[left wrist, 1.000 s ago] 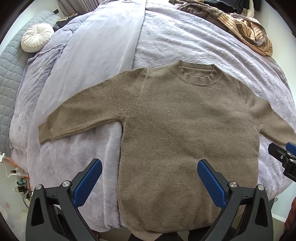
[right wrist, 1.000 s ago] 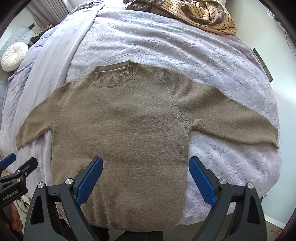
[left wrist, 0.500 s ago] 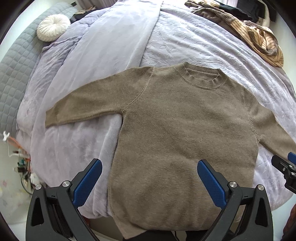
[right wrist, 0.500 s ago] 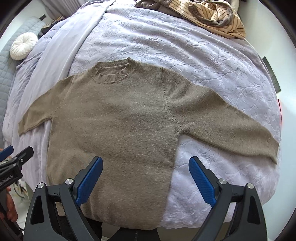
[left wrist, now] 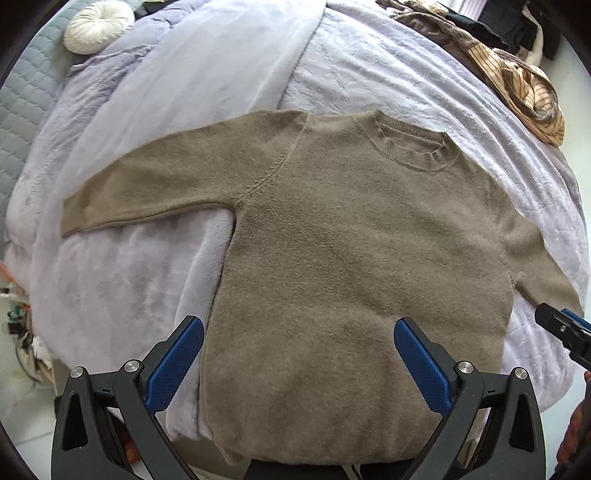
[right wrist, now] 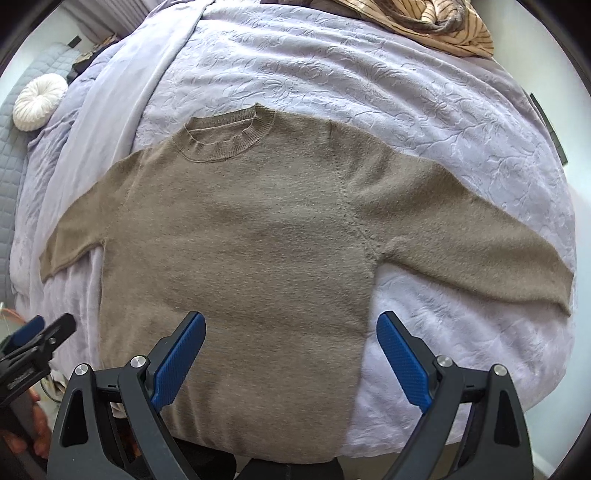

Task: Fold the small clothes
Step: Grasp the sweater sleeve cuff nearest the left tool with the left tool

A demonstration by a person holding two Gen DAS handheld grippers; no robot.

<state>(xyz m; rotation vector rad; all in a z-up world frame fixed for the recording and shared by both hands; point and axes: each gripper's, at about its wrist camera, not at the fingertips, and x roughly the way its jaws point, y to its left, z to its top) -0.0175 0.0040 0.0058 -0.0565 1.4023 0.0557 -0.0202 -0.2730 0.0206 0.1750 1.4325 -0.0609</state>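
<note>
A brown knit sweater lies flat on the bed, front up, collar at the far end, both sleeves spread out to the sides. It also shows in the right wrist view. My left gripper is open and empty, held above the sweater's lower left hem. My right gripper is open and empty, held above the lower right hem. Each gripper's tip shows at the edge of the other's view.
The bed has a lilac quilt and a plush lilac blanket. A pile of striped and dark clothes lies at the far right. A round white cushion sits at the far left. The floor shows beyond the bed's near edge.
Both grippers have drifted a little forward and turned slightly; the sweater looks larger and shifted in each view. The sweater itself has not moved. Both jaws stay open.
</note>
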